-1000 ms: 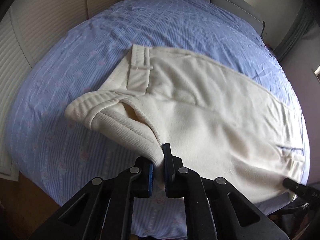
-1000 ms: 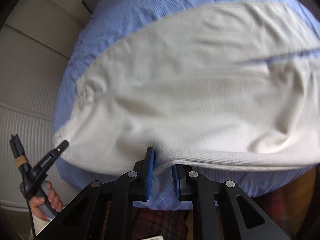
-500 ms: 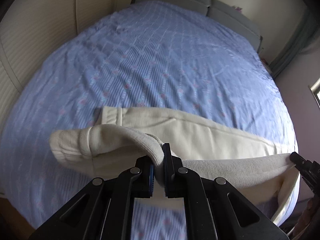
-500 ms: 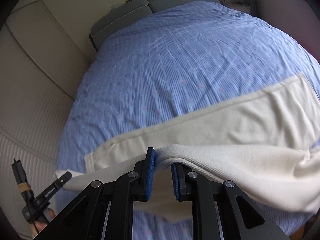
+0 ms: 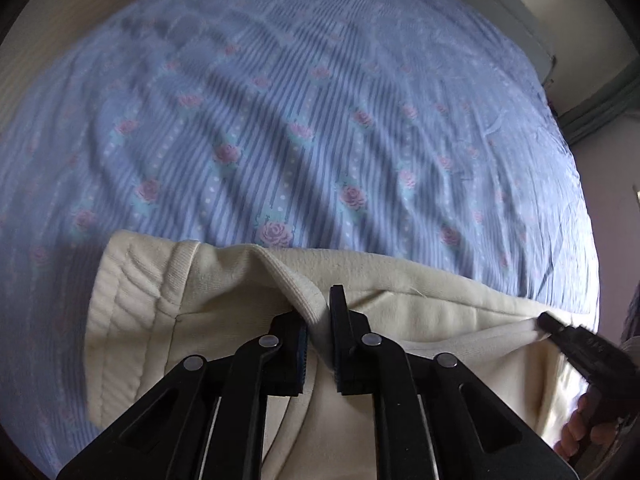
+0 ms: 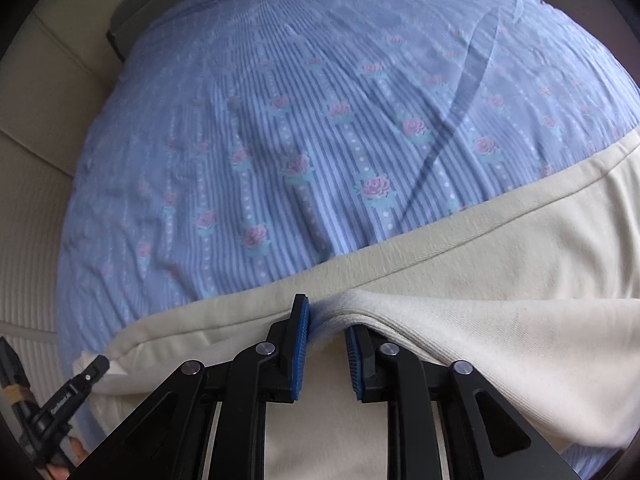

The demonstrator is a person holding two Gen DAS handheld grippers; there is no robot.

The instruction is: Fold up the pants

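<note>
Cream pants (image 5: 420, 304) lie across the near part of a blue flowered bed sheet (image 5: 320, 120), ribbed waistband (image 5: 120, 300) to the left. My left gripper (image 5: 318, 308) pinches a raised fold of the upper layer near the waistband; its jaws are opening with the cloth still between the pads. In the right wrist view the pants (image 6: 480, 260) run off to the right. My right gripper (image 6: 326, 314) holds a tented fold of the top layer, its jaws also opening around the cloth. Each gripper shows in the other's view: right (image 5: 560, 330), left (image 6: 92, 368).
The bed sheet (image 6: 320, 120) stretches far beyond the pants. Grey pillows (image 5: 500, 4) lie at the bed's far end. A pale ribbed wall panel (image 6: 32, 240) runs along the left side of the bed. A hand (image 5: 580, 428) holds the right gripper.
Both grippers carried the near edge of the pants up and over toward the far edge, doubling the pants lengthwise, then sank close to the bed. Both jaw gaps look slightly wider.
</note>
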